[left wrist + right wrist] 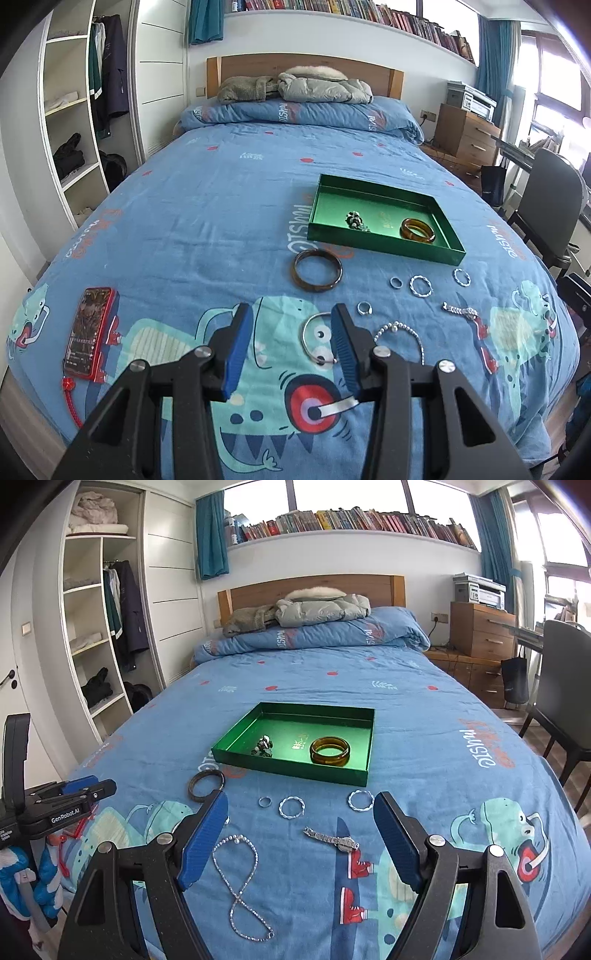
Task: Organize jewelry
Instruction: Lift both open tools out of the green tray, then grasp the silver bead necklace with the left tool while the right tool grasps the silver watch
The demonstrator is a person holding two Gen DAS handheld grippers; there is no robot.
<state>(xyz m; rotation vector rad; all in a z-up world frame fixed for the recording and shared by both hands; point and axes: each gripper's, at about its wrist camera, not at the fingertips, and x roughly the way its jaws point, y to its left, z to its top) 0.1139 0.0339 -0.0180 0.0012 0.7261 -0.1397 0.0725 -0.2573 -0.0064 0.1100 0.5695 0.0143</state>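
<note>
Green tray (364, 771) sits mid-bed as the collecting point; it holds 1 amber bangle (330, 751) and a dark beaded piece (263, 746).

Unsorted pieces lie in a loose row on the blue cartoon bedspread (424, 716) in front of it, likely spread for single picks: dark bangle (318, 270), 3 silver rings (291, 806), watch (332, 839), bead necklace (240, 878).

Left tongs (291, 347) released, empty. Right tongs (301, 838) spread wide, empty, above the watch.

Bedroom: headboard, bookshelf, open wardrobe.

tray (364, 775) on bed (424, 720) | bangle (330, 751) in tray | rings (291, 806), watch (332, 839) at tray's 6 o'clock | phone (90, 334) at 8
</note>
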